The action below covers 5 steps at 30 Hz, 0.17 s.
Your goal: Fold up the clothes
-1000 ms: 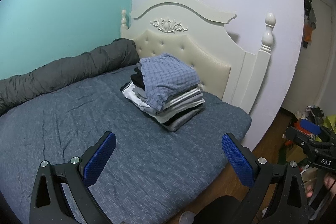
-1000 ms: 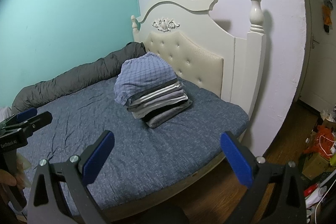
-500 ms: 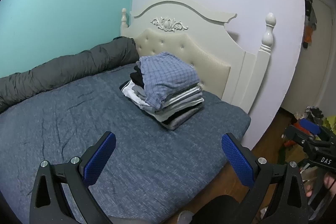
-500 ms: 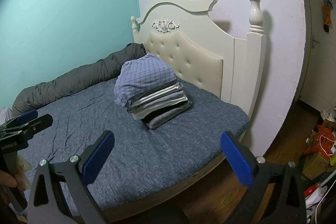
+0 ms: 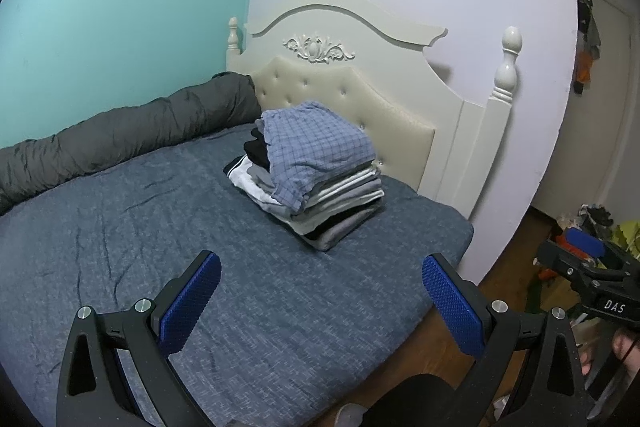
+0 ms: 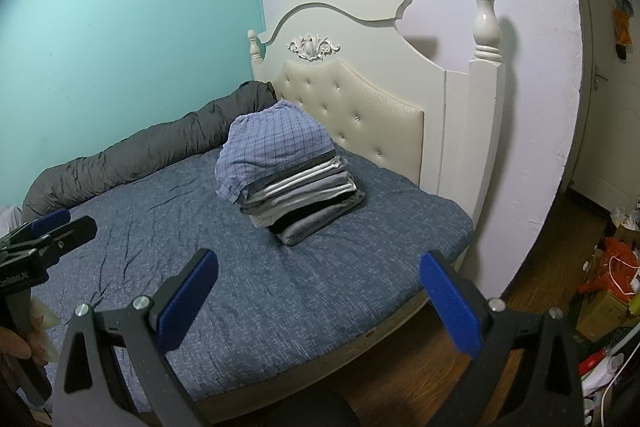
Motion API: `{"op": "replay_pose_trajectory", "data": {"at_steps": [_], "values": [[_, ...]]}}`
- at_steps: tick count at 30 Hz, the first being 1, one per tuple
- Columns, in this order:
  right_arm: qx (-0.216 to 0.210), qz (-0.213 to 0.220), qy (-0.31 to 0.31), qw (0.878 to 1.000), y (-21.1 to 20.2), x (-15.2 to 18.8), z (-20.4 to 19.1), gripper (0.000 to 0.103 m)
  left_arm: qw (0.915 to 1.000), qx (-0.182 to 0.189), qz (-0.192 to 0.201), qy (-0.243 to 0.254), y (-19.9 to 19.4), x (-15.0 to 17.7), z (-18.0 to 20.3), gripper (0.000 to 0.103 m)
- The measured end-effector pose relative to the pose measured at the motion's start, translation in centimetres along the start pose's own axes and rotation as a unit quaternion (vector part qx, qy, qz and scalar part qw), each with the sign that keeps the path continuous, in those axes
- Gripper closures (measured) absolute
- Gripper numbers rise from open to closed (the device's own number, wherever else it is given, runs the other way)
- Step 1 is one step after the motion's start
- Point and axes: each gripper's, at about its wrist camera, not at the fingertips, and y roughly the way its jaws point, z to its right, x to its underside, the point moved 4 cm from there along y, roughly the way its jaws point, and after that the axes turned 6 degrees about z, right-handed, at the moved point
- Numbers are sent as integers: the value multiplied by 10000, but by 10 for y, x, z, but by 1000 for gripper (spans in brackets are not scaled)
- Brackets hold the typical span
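Observation:
A stack of folded clothes [image 5: 320, 183] [image 6: 292, 183] sits on the blue bed [image 5: 120, 235] [image 6: 340, 279] near the headboard, topped by a blue checked garment [image 5: 316, 147] [image 6: 276, 151] that drapes over its left side. My left gripper [image 5: 320, 301] hangs open over the bed's near part, well short of the stack, with nothing between its blue pads. My right gripper [image 6: 318, 299] is open too, above the bed's foot edge, also empty. Each gripper shows at the side of the other's view: the right gripper [image 5: 588, 267] and the left gripper [image 6: 44, 239].
A rolled grey duvet [image 5: 120, 135] [image 6: 152, 151] lies along the teal wall. The cream headboard [image 5: 360, 87] [image 6: 360, 95] stands behind the stack. Wooden floor [image 6: 404, 379] lies beside the bed. Clutter [image 6: 608, 279] sits on the floor at the right, near a door [image 6: 612, 107].
Both views have drifted slightly back from the bed and the stack. Both grippers stay open and empty.

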Motion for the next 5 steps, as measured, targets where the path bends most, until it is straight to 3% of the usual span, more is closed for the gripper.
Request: {"op": "replay_pose_trajectory", "data": {"at_steps": [5], "values": [[-4, -2, 21, 10000, 0, 1, 1, 1, 10000, 23, -29, -20, 1, 2, 1, 0]]}}
